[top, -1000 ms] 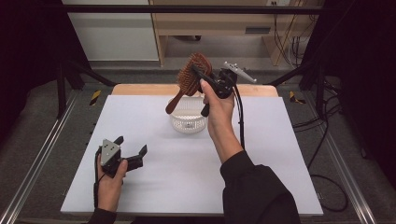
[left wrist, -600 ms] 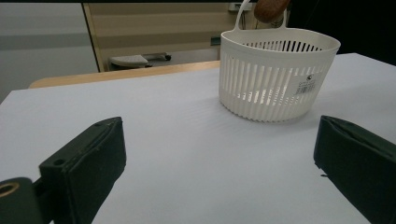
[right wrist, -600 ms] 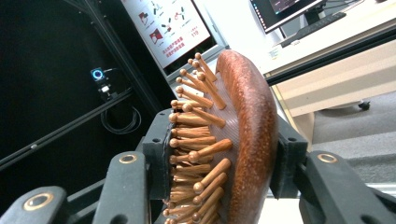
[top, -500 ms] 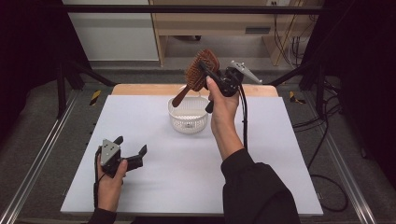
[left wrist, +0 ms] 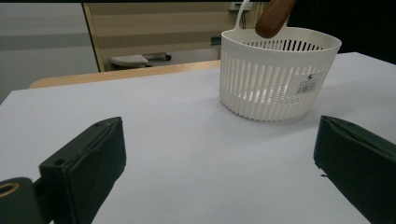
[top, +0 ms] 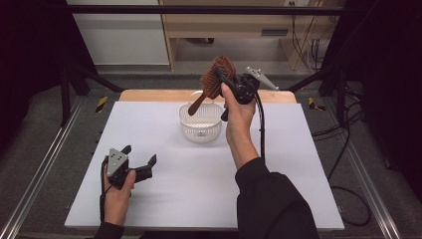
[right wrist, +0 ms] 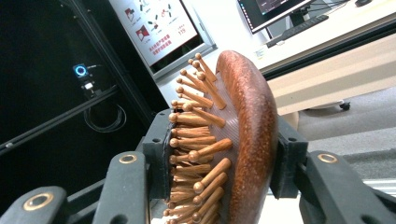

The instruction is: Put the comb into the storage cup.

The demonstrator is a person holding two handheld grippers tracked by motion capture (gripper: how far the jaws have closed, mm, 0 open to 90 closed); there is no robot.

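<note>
The right gripper (top: 226,82) clamps the head of a wooden hairbrush (top: 215,79), held in the air above the white basket (top: 200,127) near the tabletop's (top: 199,184) far edge, handle slanting down toward the basket. The left gripper (top: 139,160) rests near the front-left corner, jaws wide apart and empty.

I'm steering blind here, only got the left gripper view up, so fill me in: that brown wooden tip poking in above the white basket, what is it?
Observer: The handle of a wooden hairbrush, hanging over the basket.
Operator: Is anything holding it?
Observer: Yes, the right gripper is clamped across the brush head, one jaw on the pins, the other on the back.
Operator: And my left gripper, is it near the basket?
Observer: No, the left gripper sits open at the near left of the table, apart from the basket.
</note>
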